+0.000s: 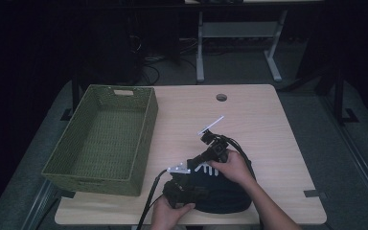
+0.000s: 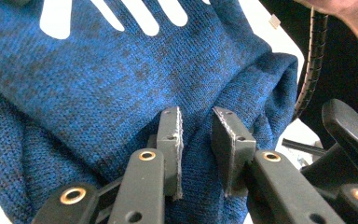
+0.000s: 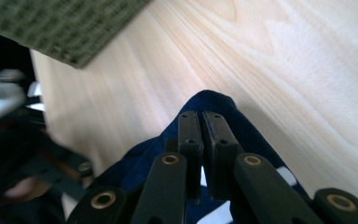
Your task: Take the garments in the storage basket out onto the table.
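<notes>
A dark blue knit garment (image 1: pixel 223 191) with white stripes printed on it lies bunched at the table's front edge. In the left gripper view the knit (image 2: pixel 121 79) runs under and between the jaws, and my left gripper (image 2: pixel 196 121) is shut on a fold of it. In the high view the left gripper (image 1: pixel 197 193) rests low at the garment's left side. My right gripper (image 1: pixel 199 161) sits at the garment's far edge. In the right gripper view its jaws (image 3: pixel 200 116) stand almost together, and an edge of the blue cloth (image 3: pixel 209 100) peaks at their tips.
A green woven basket (image 1: pixel 146 129) stands on the left half of the wooden table (image 1: pixel 258 124), and its corner (image 3: pixel 74 28) shows beyond the right gripper. A round cable hole (image 1: pixel 221 97) is at the table's back. Bare wood lies right of the garment.
</notes>
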A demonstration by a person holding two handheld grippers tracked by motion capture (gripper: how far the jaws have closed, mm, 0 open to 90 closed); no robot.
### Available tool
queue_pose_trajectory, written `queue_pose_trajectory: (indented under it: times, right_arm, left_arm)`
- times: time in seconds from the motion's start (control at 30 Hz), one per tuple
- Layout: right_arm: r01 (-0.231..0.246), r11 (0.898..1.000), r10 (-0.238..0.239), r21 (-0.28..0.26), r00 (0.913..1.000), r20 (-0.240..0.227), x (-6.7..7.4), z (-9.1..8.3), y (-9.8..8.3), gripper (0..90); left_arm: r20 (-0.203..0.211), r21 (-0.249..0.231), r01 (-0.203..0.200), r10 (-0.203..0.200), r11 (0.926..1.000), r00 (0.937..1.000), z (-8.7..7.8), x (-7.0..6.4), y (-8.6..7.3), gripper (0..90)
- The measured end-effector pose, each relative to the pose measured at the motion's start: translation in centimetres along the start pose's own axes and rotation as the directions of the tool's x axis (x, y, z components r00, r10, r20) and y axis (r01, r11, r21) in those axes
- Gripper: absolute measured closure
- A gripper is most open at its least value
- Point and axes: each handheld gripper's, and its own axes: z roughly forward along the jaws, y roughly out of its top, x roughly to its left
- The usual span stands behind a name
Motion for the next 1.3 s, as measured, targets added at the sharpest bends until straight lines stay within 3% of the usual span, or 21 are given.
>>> queue_pose_trajectory:
  times: [0.03, 0.1, 0.2, 0.23, 0.33, 0.4, 0.5, 0.57, 0.6, 0.7, 0.73, 0.77, 0.8, 0.9, 1.0, 1.1, 1.3]
  right_arm:
    - [-0.013, 0.999, 0.012, 0.036, 0.9997, 0.022, -0.3, 0.8, 0.0, 87.4]
    - [-0.026, 0.999, 0.025, 0.042, 0.9995, 0.018, -0.5, 1.1, -0.1, 87.6]
    - [-0.024, 0.999, 0.024, 0.027, 0.9997, -0.002, -0.3, 1.0, 0.2, 85.0]
    - [-0.018, 1.0, 0.018, 0.007, 0.9994, -0.031, -0.1, 0.9, 0.5, 83.7]
    - [-0.019, 1.0, 0.019, 0.003, 0.9991, -0.038, 0.1, 1.1, 0.7, 83.7]
    - [-0.031, 0.998, 0.032, 0.045, 0.9993, -0.019, -0.2, 2.1, 0.6, 85.0]
    - [-0.036, 0.999, 0.037, 0.032, 0.999, -0.027, -0.2, 1.9, 0.4, 84.3]
    - [-0.023, 1.0, 0.022, -0.007, 0.9993, -0.031, 0.2, 0.3, -0.1, 84.3]
    - [-0.023, 1.0, 0.022, -0.007, 0.9993, -0.031, 0.2, 0.3, -0.1, 84.3]
    - [-0.038, 0.997, 0.036, -0.068, 0.9987, -0.036, 0.0, -2.4, -1.8, 84.3]
    - [-0.038, 0.997, 0.036, -0.068, 0.9987, -0.036, 0.0, -2.4, -1.8, 84.3]
    - [-0.049, 0.994, 0.047, -0.093, 0.9985, -0.03, -0.5, -3.6, -3.0, 84.3]
    - [-0.049, 0.994, 0.047, -0.093, 0.9985, -0.03, -0.5, -3.6, -3.0, 84.3]
    - [-0.094, 0.987, 0.093, -0.129, 0.9955, -0.017, -1.7, -5.4, -5.2, 85.3]
    - [-0.118, 0.984, 0.116, -0.136, 0.9929, -0.024, -2.5, -5.6, -6.0, 87.3]
    - [-0.142, 0.98, 0.14, -0.141, 0.9899, -0.024, -3.4, -4.6, -6.8, 89.6]
    - [-0.135, 0.976, 0.131, -0.169, 0.9908, -0.035, -3.1, -5.3, -7.2, 86.1]
  left_arm:
    - [-0.001, -0.001, -0.001, 0.001, 1.0, 1.0, 0.0, 0.0, 0.0, 72.9]
    - [0.0, -0.002, 0.0, 0.0, 1.0, 1.0, 0.0, 0.0, -0.1, 72.8]
    - [0.005, -0.002, 0.001, -0.001, 1.0, 1.0, 0.0, 0.1, -0.1, 72.9]
    - [0.006, -0.002, 0.002, -0.002, 1.0, 1.0, 0.0, 0.1, -0.1, 72.9]
    - [0.004, -0.005, -0.002, 0.002, 1.0, 1.0, 0.0, 0.0, -0.1, 72.9]
    - [0.002, -0.004, -0.003, 0.003, 1.0, 1.0, 0.0, 0.0, -0.1, 72.9]
    - [0.001, -0.004, -0.002, 0.002, 1.0, 1.0, 0.0, 0.0, -0.1, 72.8]
    - [0.001, -0.005, -0.003, 0.003, 1.0, 1.0, 0.0, 0.0, -0.1, 72.8]
    - [0.001, -0.005, -0.003, 0.003, 1.0, 1.0, 0.0, 0.0, -0.1, 72.8]
    - [0.0, -0.006, -0.001, 0.001, 1.0, 1.0, 0.0, 0.0, -0.1, 72.7]
    - [0.0, -0.006, -0.001, 0.001, 1.0, 1.0, 0.0, 0.0, -0.1, 72.7]
    - [0.0, -0.005, 0.001, -0.001, 1.0, 1.0, 0.0, -0.1, -0.1, 72.7]
    - [0.0, -0.005, 0.001, -0.001, 1.0, 1.0, 0.0, -0.1, -0.1, 72.8]
    - [-0.002, -0.003, -0.001, 0.001, 1.0, 1.0, 0.0, -0.1, -0.1, 72.8]
    - [-0.004, -0.002, -0.007, 0.007, 1.0, 1.0, 0.0, -0.1, -0.1, 72.8]
    - [-0.003, -0.001, -0.006, 0.006, 1.0, 1.0, 0.0, 0.0, -0.1, 72.8]
    - [0.001, 0.001, -0.003, 0.003, 1.0, 1.0, 0.0, 0.0, -0.1, 72.8]
